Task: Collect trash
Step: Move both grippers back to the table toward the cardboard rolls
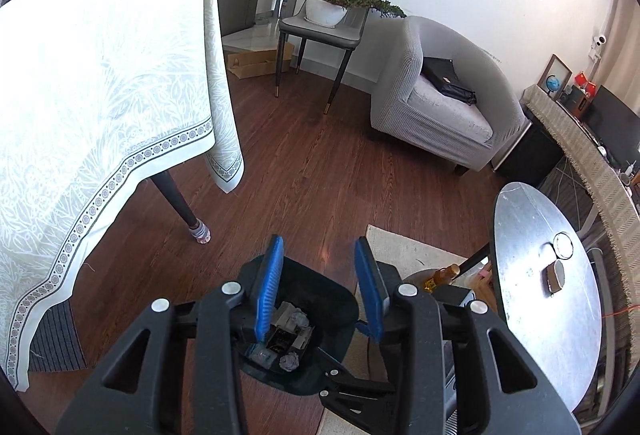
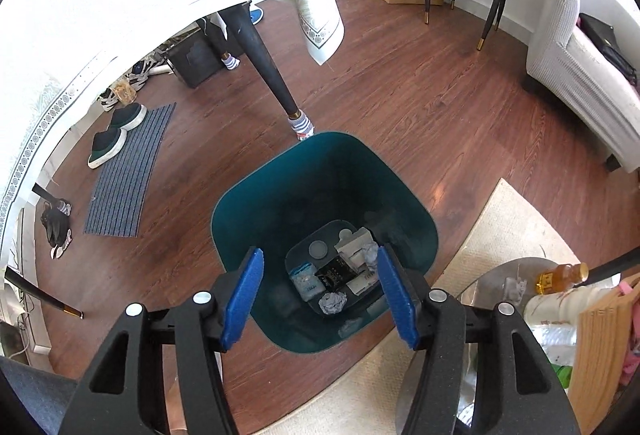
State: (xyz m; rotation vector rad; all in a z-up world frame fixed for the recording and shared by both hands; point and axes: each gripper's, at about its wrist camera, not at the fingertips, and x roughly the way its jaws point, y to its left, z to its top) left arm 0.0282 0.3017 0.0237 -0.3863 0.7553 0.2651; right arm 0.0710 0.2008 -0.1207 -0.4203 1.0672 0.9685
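Observation:
A dark teal trash bin [image 2: 248,203] stands on the wood floor; it also shows in the left wrist view [image 1: 320,299]. Inside lie crumpled paper balls [image 2: 333,302], a black packet [image 2: 334,272], white wrappers [image 2: 352,247] and a pale blue packet [image 2: 306,281]. My right gripper [image 2: 320,297] is open and empty, hovering directly above the bin. My left gripper [image 1: 320,285] is open and empty too, higher above the same bin. The right gripper's black body [image 1: 360,391] shows below my left gripper.
A table with a white cloth [image 1: 100,83] and dark leg [image 2: 264,59] stands left of the bin. A round metal side table [image 1: 548,295] and a bottle [image 2: 560,277] are at right, over a beige rug [image 2: 500,235]. A grey armchair [image 1: 448,103], a chair with a plant [image 1: 328,15], a mat and slippers [image 2: 116,135] lie around.

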